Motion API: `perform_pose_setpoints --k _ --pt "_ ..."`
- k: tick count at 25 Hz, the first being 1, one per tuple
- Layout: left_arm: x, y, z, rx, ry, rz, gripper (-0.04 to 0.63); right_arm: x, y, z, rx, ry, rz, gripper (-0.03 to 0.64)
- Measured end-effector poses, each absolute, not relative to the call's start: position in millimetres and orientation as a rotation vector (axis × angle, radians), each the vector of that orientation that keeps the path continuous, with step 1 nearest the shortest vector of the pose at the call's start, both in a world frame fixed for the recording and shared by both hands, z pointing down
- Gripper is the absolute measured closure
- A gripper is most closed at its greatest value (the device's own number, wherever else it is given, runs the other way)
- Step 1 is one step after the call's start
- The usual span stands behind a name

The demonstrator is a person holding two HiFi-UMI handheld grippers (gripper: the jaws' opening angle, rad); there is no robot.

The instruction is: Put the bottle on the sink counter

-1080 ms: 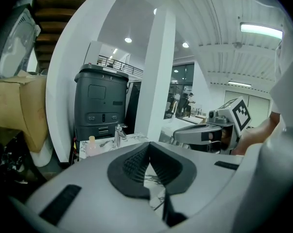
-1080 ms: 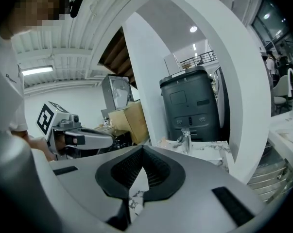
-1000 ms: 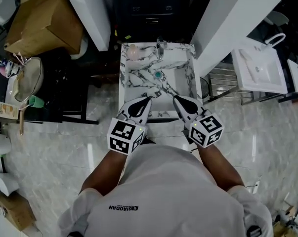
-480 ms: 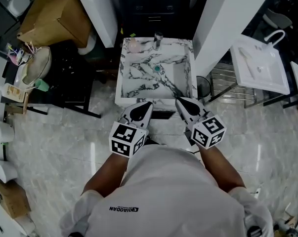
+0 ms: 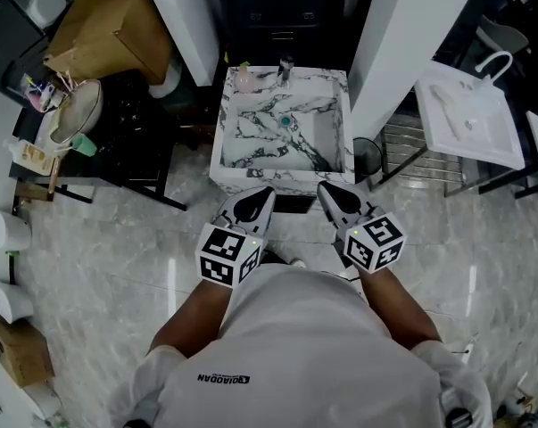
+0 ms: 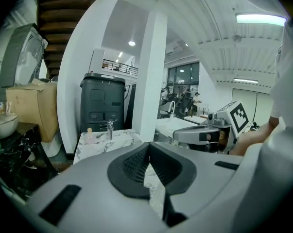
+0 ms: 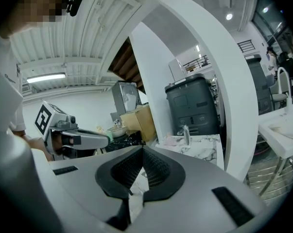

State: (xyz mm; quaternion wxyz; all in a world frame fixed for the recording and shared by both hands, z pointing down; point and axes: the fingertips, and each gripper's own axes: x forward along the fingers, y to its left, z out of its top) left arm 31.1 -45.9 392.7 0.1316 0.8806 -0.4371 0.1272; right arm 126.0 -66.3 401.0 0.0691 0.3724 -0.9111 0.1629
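Observation:
A small pinkish bottle (image 5: pixel 243 78) stands on the back left corner of the marble sink counter (image 5: pixel 228 119), beside the faucet (image 5: pixel 286 66). In the left gripper view the bottle (image 6: pixel 90 136) is small and far off. My left gripper (image 5: pixel 267 191) and right gripper (image 5: pixel 322 188) hang side by side over the floor just before the sink's front edge. Both are shut with nothing between the pads. In their own views, the left gripper (image 6: pixel 148 145) and right gripper (image 7: pixel 142 149) each have their pads meeting at the tip. Each gripper view also shows the other gripper alongside.
White pillars (image 5: pixel 184 20) flank the sink, with a dark grey cabinet (image 5: pixel 277 12) behind it. At the left are a cardboard box (image 5: pixel 108 29) and a black table with a bowl (image 5: pixel 72 119). A white basin (image 5: pixel 469 119) on a metal stand sits at the right.
Both grippers have drawn back from over the sink's front edge to the floor in front of it. The sink now lies farther away in the head view.

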Motion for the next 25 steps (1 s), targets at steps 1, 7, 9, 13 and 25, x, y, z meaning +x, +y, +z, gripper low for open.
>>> perform_pose_setpoints --k 1,7,9,13,25 --pt "31 -46 392 2.558 -1.267 0.369 0.58 127 -66 400 1.126 -2.743 0.495 0.577" --pt "28 -54 385 2.587 -1.252 0.36 0.58 124 -71 394 1.16 -2.739 0.495 0.577" --pt "25 -56 382 2.6 -1.238 0.36 0.58 120 -72 393 1.168 -2.732 0.497 0.577" --pt "16 -62 378 2.62 -1.207 0.364 0.58 108 -75 389 1.188 -2.713 0.519 0.577" --pt "-7 -60 372 2.667 -1.115 0.377 0.58 77 -71 386 1.236 -2.675 0.5 0.577"
